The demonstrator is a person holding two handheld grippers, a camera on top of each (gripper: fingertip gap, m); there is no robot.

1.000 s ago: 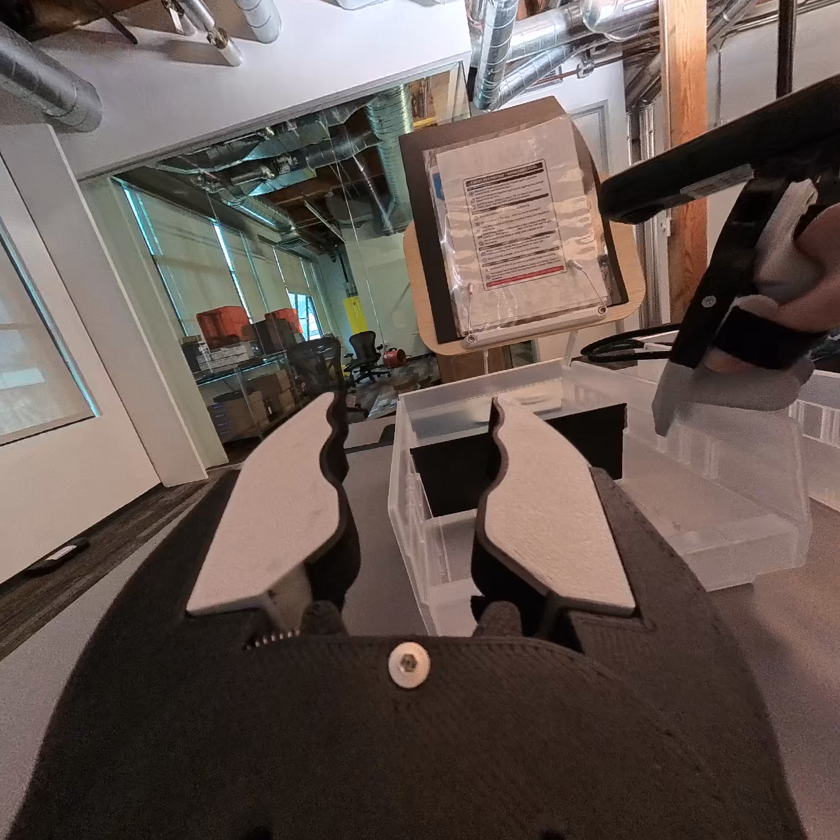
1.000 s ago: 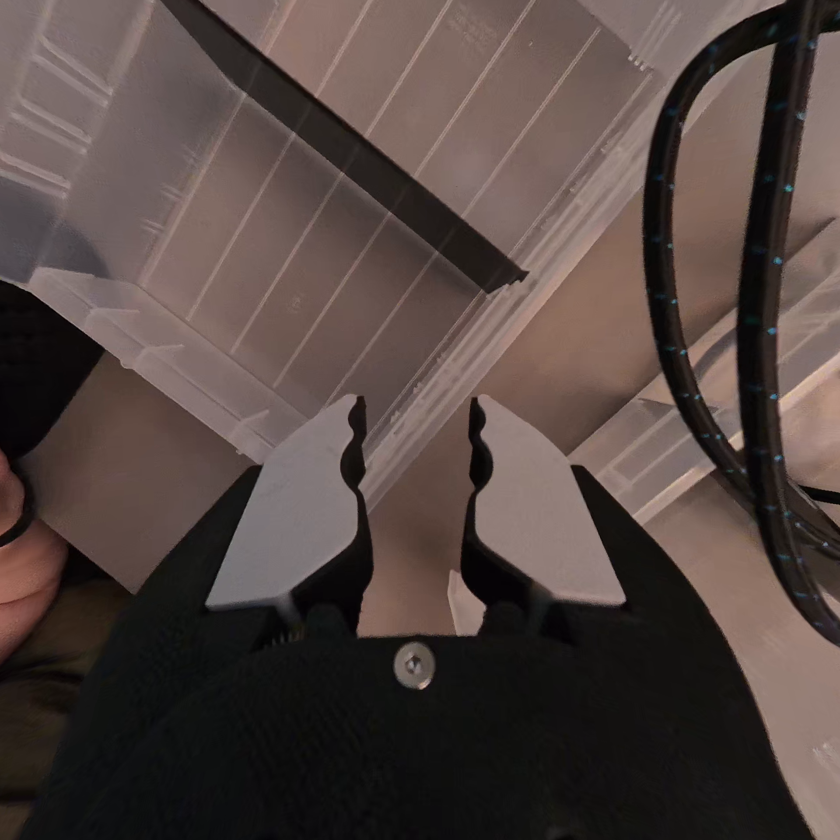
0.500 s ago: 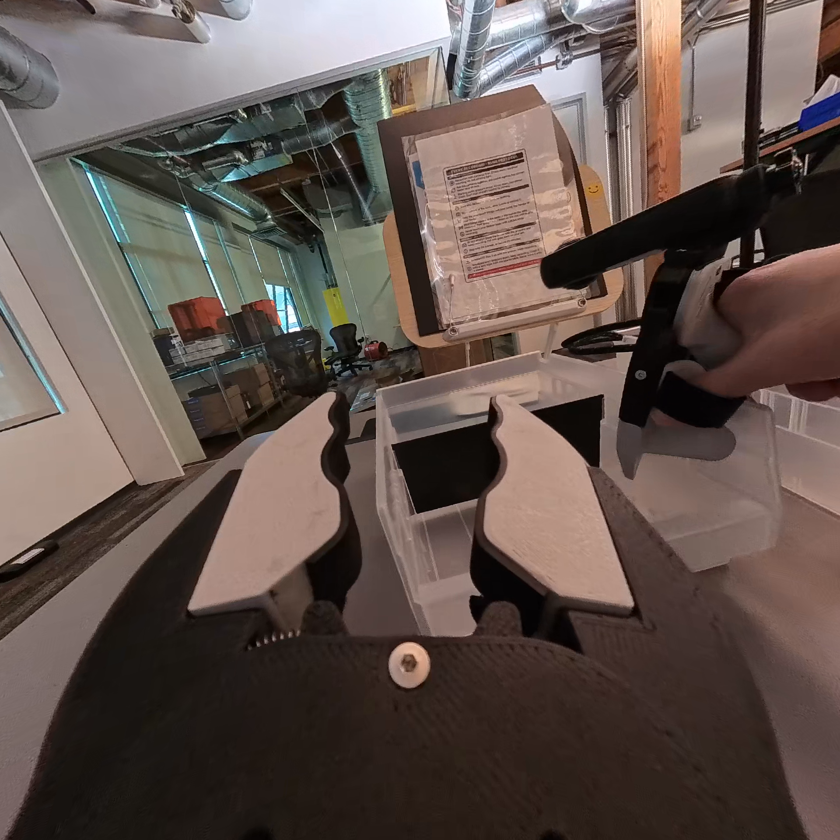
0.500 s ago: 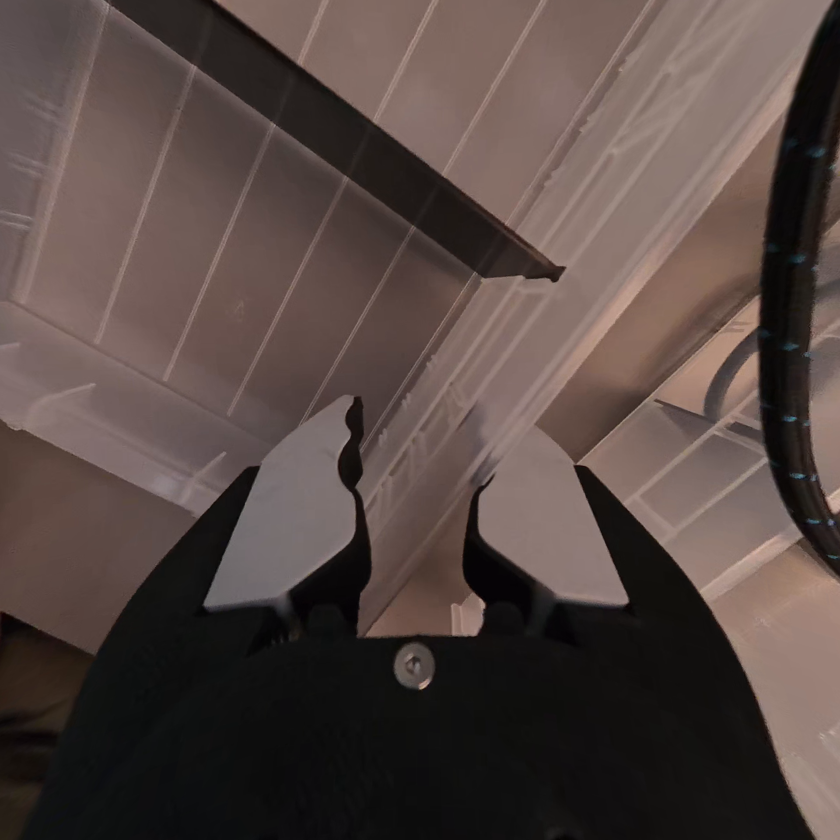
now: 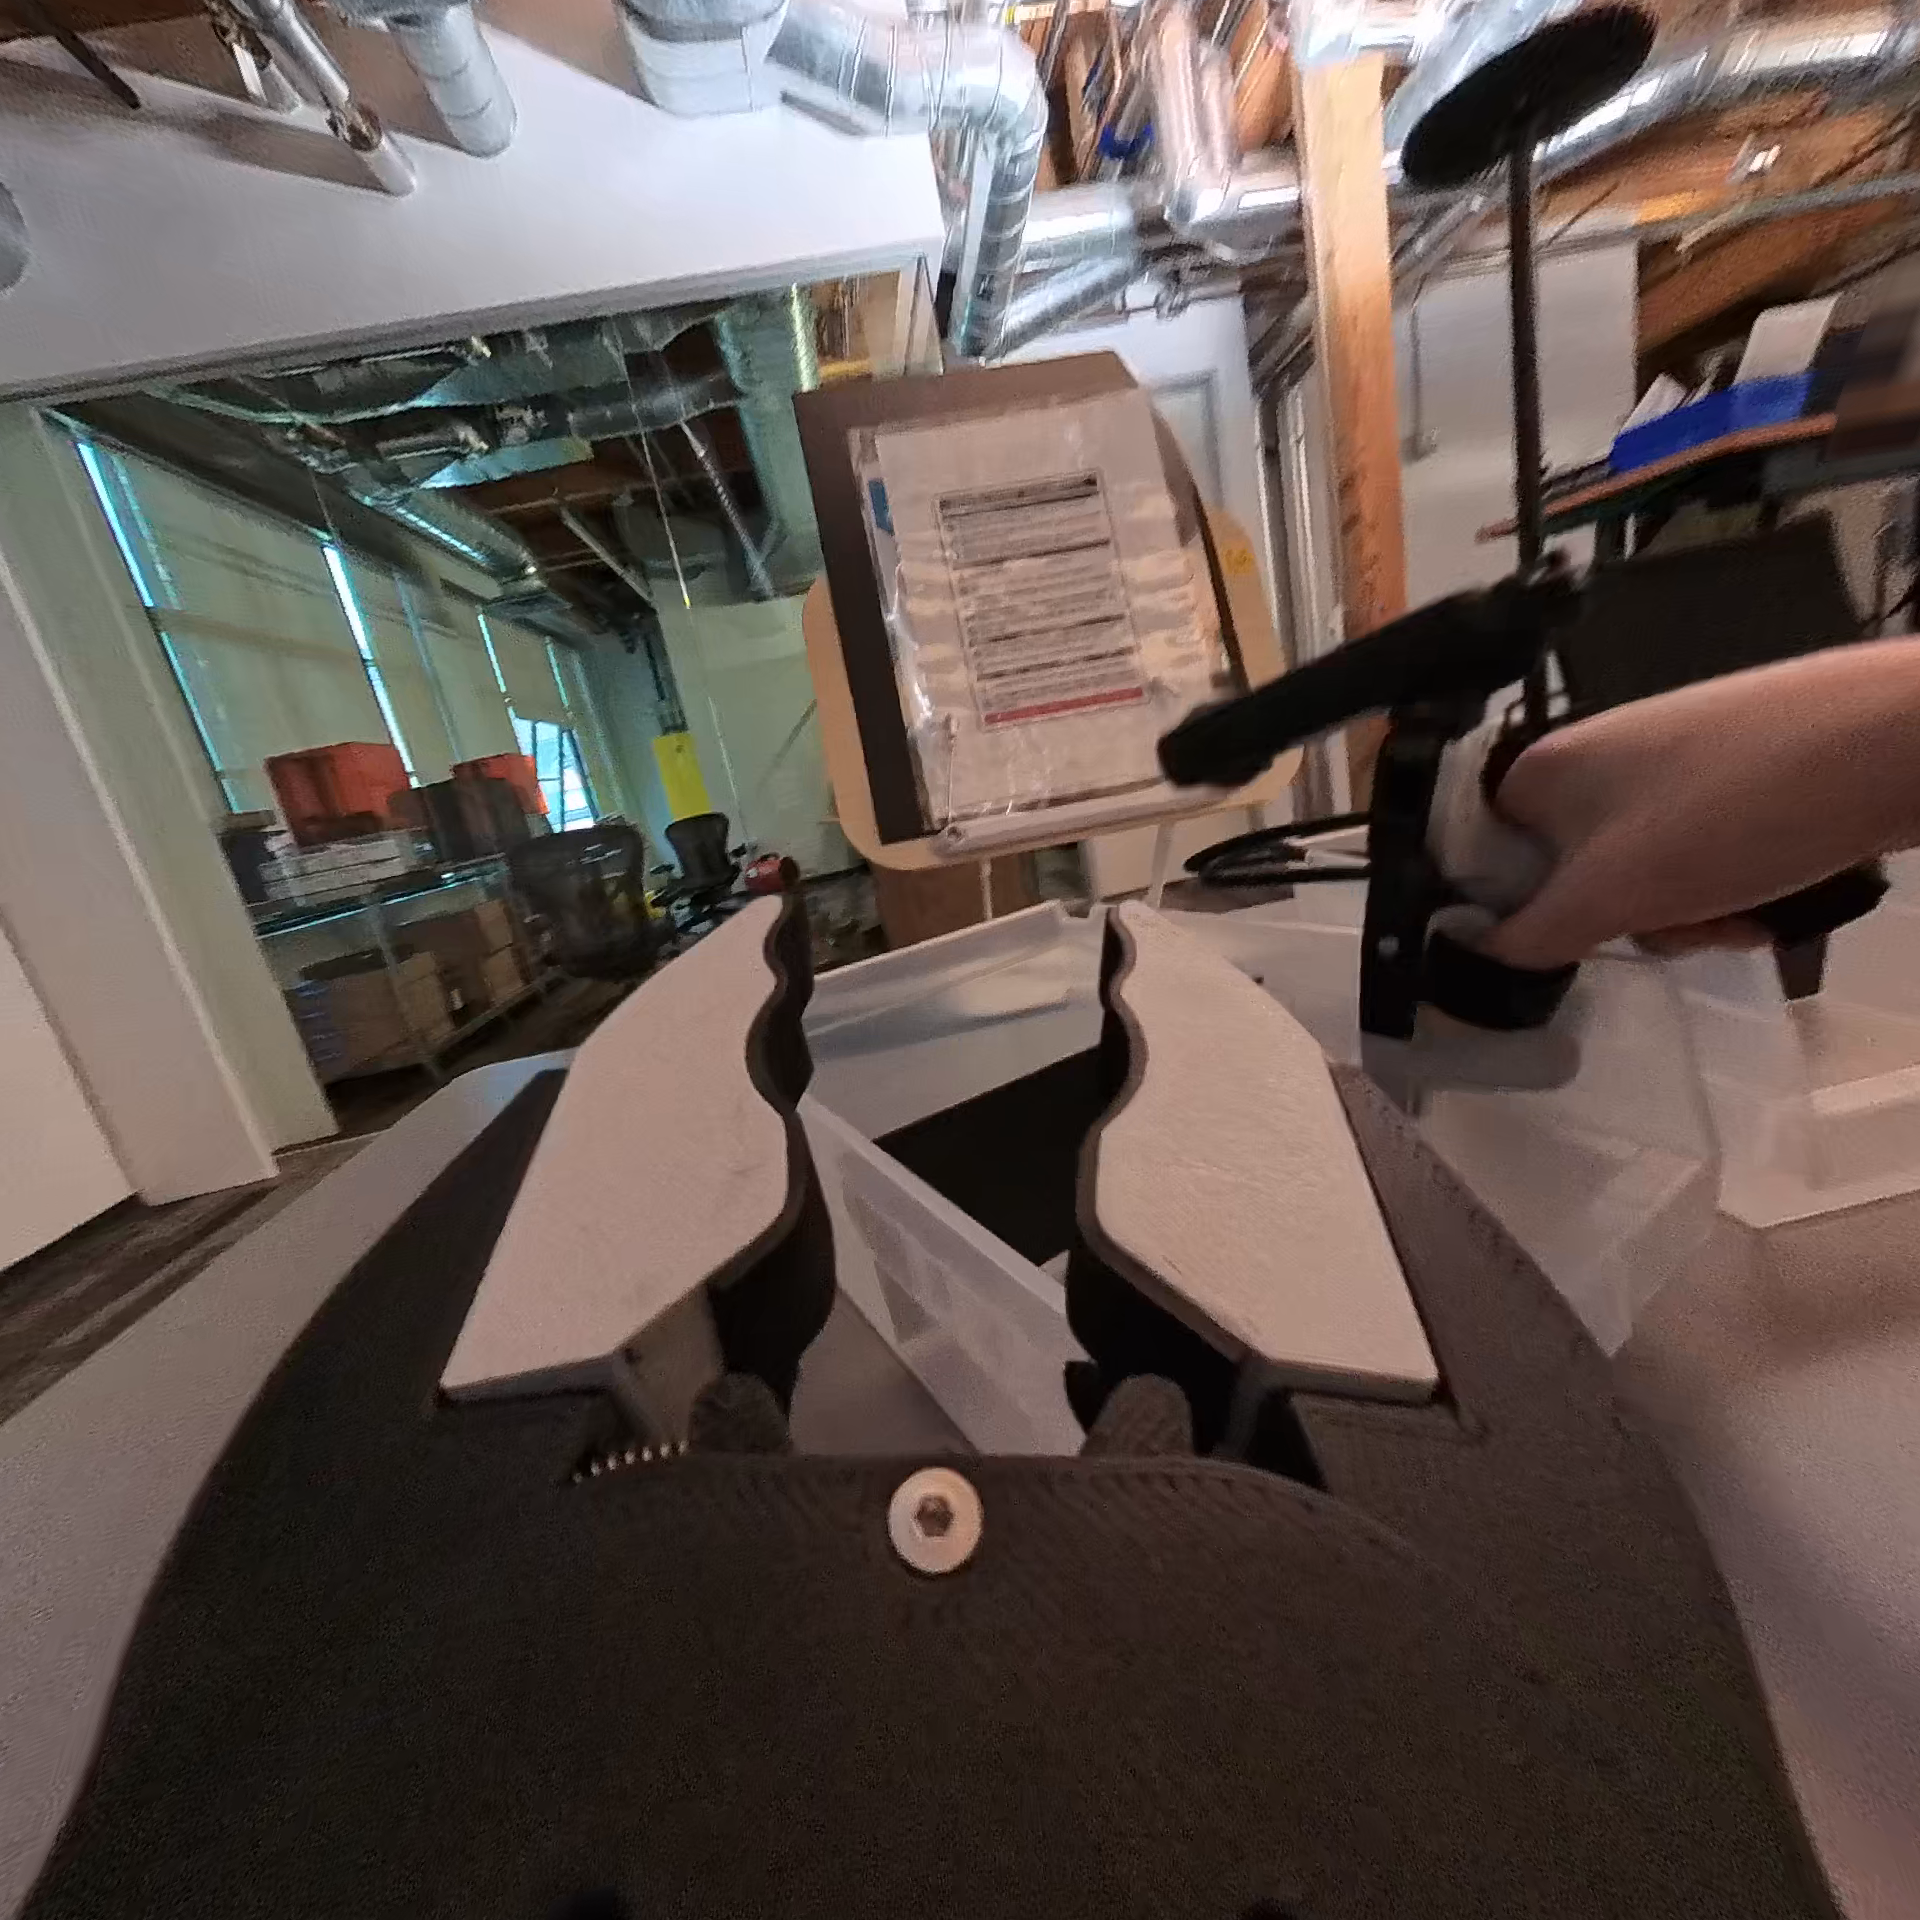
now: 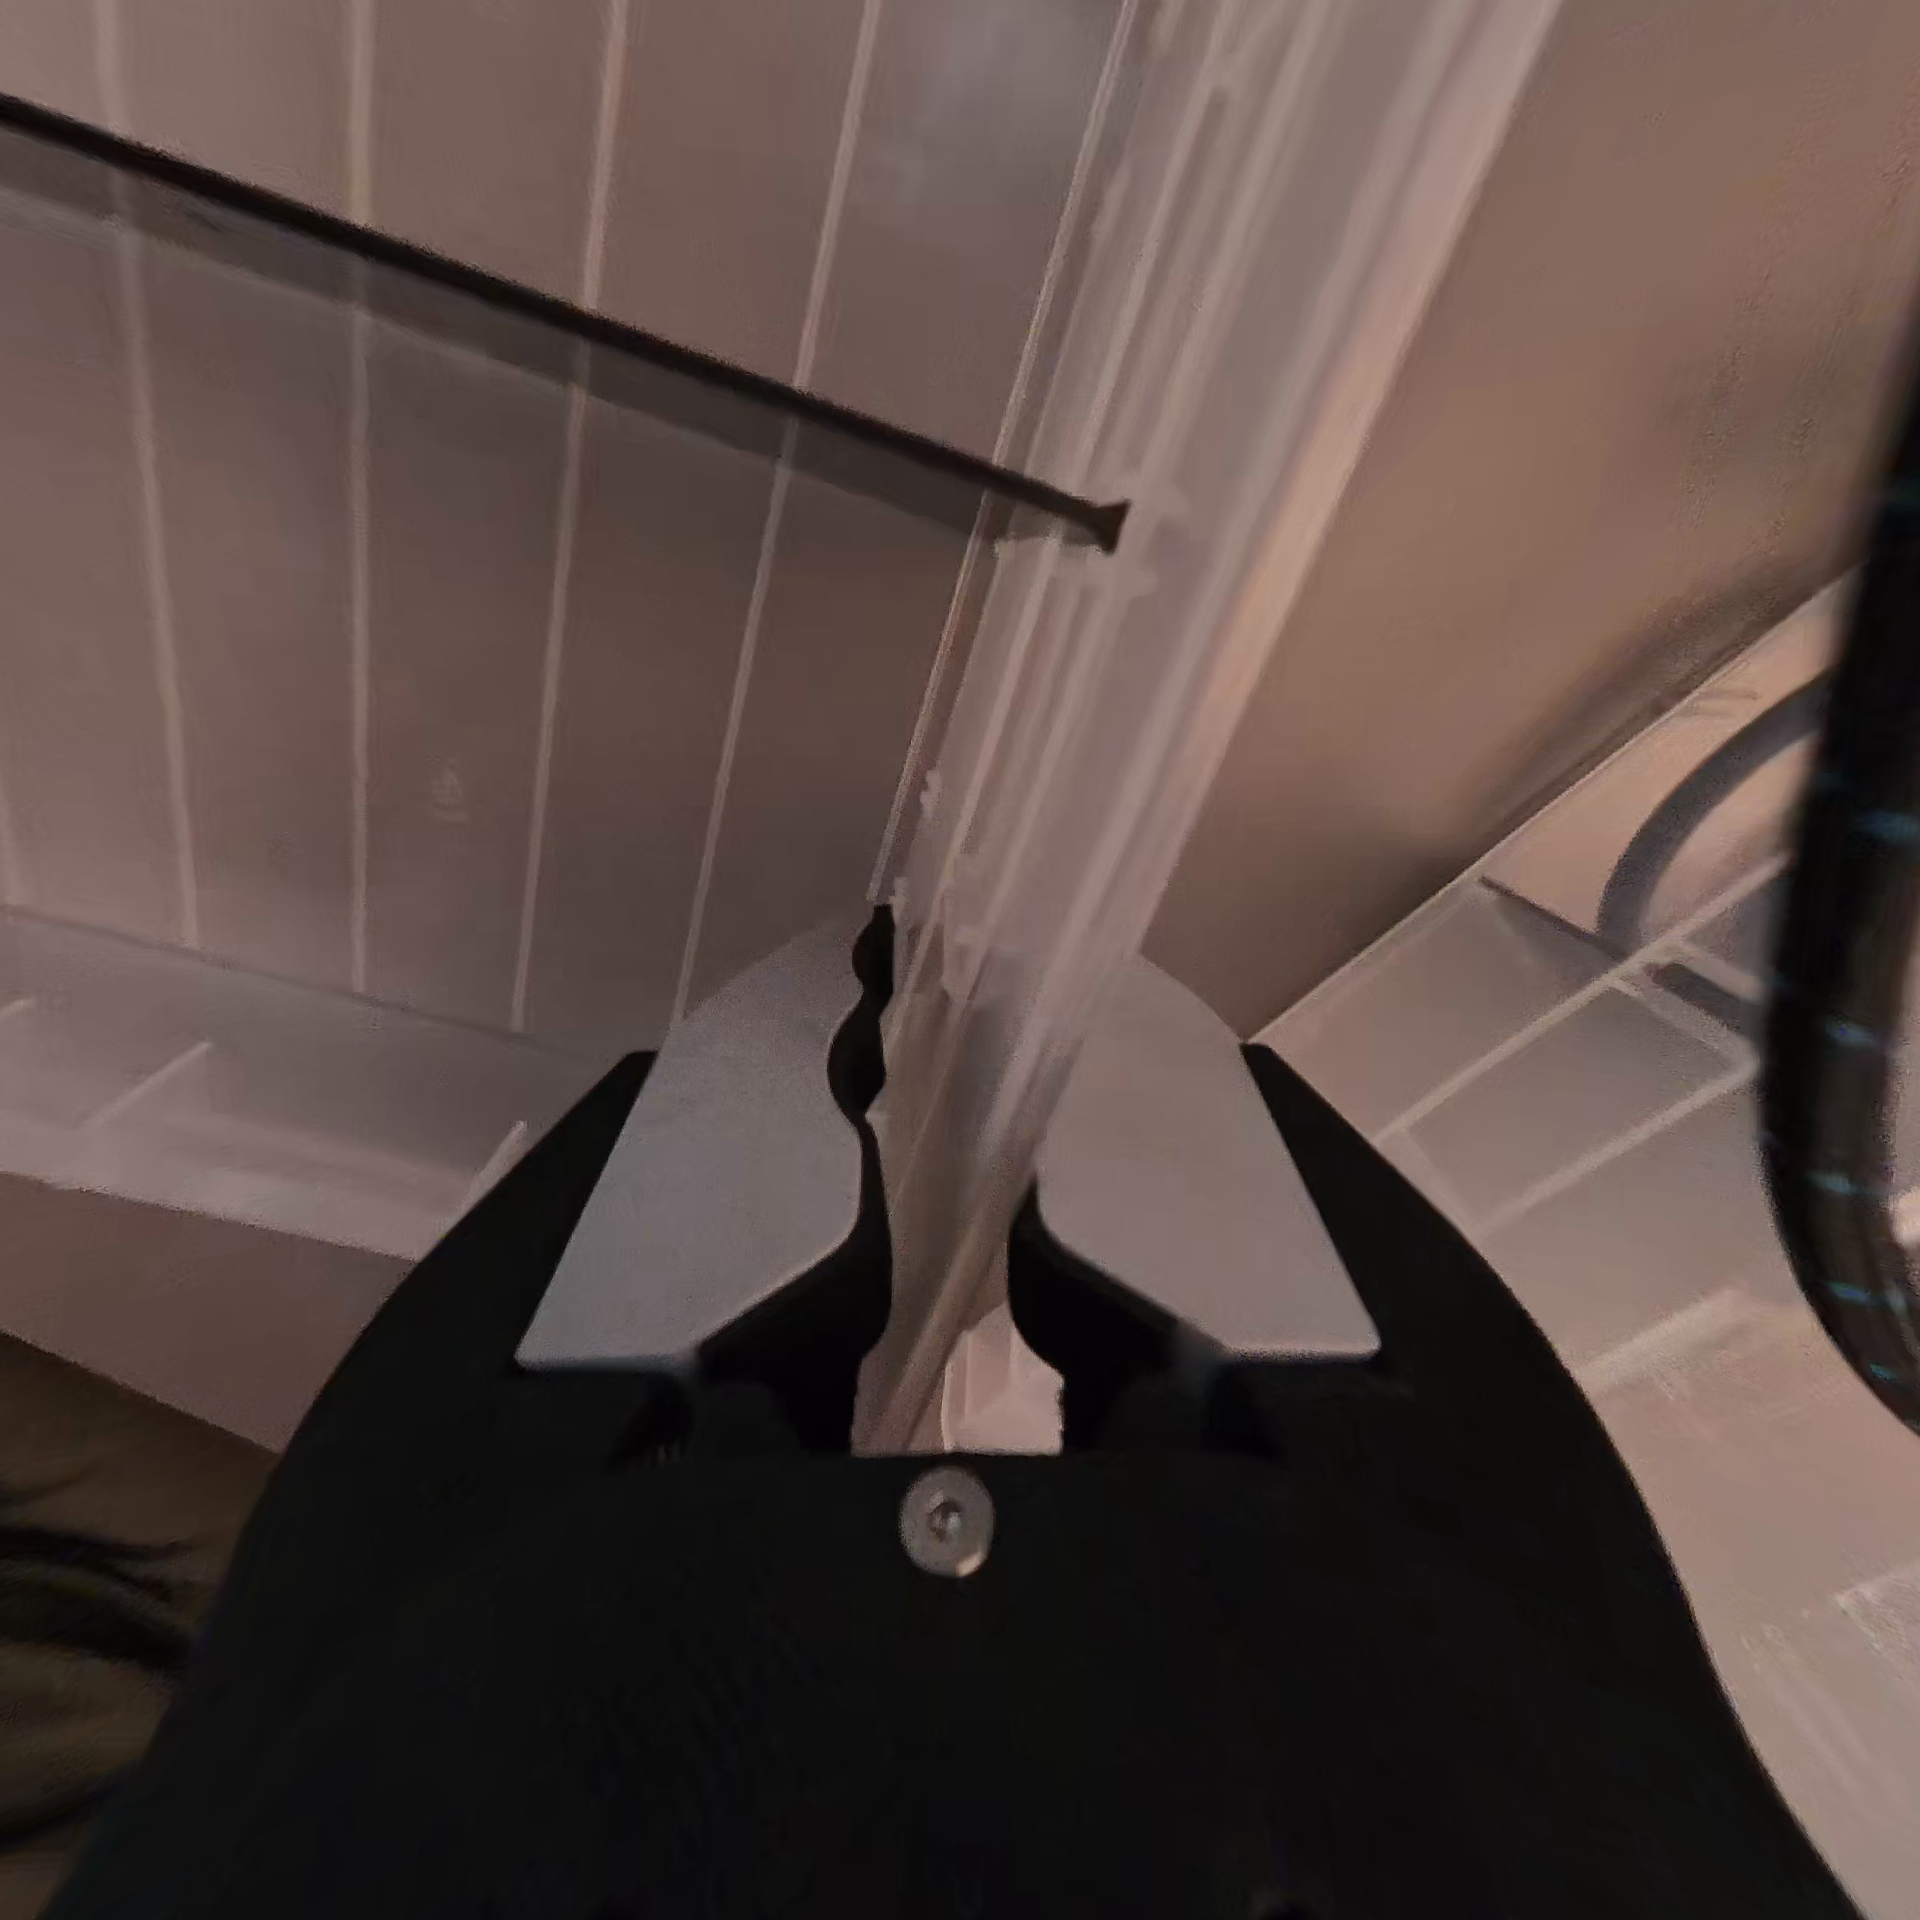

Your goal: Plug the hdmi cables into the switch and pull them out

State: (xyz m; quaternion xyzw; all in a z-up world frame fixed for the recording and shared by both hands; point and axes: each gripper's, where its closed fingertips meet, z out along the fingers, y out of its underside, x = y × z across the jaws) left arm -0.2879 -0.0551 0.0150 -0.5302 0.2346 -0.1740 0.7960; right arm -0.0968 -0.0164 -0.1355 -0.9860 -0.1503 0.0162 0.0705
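Observation:
My left gripper (image 5: 951,914) is open, and the near wall of a clear plastic bin (image 5: 935,1278) stands between its fingers. A black divider (image 5: 997,1143) crosses the bin inside. My right gripper (image 6: 1003,945) is shut on the bin's side wall (image 6: 1049,623), which runs up between its fingers. In the left wrist view a hand holds the right gripper (image 5: 1475,1049) at the bin's right side. A black braided HDMI cable (image 6: 1849,935) with blue flecks hangs at the right edge. Black cables (image 5: 1278,857) lie behind the bin. No switch is in view.
A second clear bin (image 6: 1558,1049) sits right of the first and also shows in the left wrist view (image 5: 1849,1132). A board with a bagged sheet (image 5: 1039,623) stands behind the bins. The grey table (image 5: 1766,1507) runs out to the right.
My left gripper moved forward so the bin's near wall is between its fingers. My right gripper moved down onto the side wall and its fingers closed in on it.

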